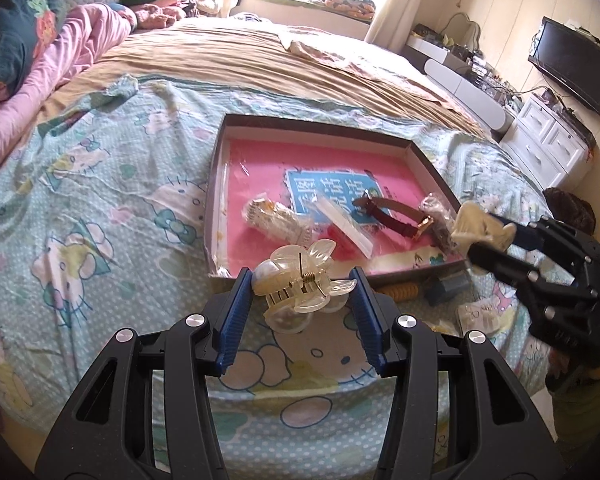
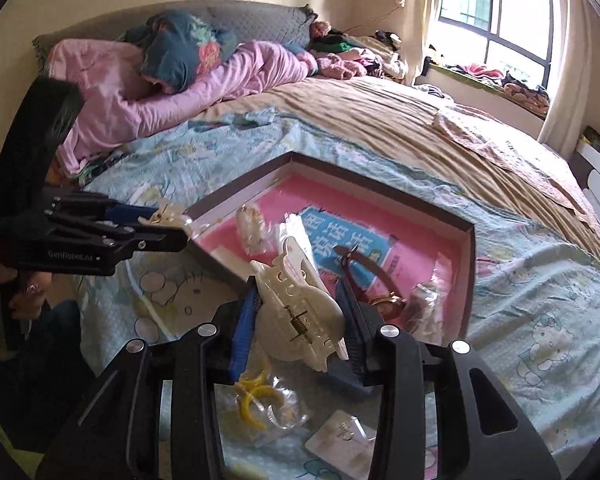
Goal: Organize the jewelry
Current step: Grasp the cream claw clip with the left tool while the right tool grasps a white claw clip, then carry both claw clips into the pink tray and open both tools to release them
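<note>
Bed (image 1: 100,200): tray (image 1: 316,120) with watch (image 1: 396,216)

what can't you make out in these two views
- Left wrist view: the small blue box and orange coil on the bed, half hidden behind the tray wall.
- Right wrist view: the wristwatch face, covered by the right gripper and its cream hair claw.
- Both views: the bagged items' contents, too small.

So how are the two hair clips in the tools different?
The clear clip in the left tool is see-through, with rounded petal shapes; the cream clip in the right tool is solid, flat and dotted with small holes. The clear clip looks bulgy and lies crosswise between the pads; the cream clip runs lengthwise, poking out past them. Both have a metal spring, and both are gripped above the bed, not yet in the box.
</note>
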`<state>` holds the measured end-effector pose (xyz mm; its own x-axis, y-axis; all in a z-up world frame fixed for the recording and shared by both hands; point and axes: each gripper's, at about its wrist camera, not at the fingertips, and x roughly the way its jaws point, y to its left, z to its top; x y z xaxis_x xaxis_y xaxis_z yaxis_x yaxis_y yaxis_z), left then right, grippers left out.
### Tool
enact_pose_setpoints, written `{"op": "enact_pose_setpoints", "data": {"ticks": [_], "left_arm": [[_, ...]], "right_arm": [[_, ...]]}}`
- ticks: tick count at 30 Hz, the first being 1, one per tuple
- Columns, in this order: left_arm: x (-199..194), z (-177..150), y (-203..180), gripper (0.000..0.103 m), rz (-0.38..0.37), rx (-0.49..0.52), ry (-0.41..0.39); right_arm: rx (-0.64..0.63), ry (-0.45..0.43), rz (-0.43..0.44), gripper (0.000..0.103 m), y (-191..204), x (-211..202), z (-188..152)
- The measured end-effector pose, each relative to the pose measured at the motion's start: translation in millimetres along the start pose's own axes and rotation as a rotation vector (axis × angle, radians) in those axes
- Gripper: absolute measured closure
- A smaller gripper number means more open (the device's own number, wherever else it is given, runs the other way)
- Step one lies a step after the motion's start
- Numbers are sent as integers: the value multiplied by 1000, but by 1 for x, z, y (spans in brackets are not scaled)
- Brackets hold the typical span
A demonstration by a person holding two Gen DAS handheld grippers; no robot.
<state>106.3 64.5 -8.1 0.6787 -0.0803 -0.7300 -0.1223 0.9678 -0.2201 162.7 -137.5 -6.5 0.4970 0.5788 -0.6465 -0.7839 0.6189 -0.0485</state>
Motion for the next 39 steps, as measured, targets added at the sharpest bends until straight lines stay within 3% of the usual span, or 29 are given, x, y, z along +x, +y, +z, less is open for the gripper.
{"op": "enact_pose_setpoints", "data": {"ticks": [18,39], "left_arm": [[4,35,-17,62,13,27,-51],[36,54,-32,62,-2,46,-30]], "right_arm": [[99,-71,-101,66,-49,-9,20],[152,-85,-160,66,-74,-8,24]]}}
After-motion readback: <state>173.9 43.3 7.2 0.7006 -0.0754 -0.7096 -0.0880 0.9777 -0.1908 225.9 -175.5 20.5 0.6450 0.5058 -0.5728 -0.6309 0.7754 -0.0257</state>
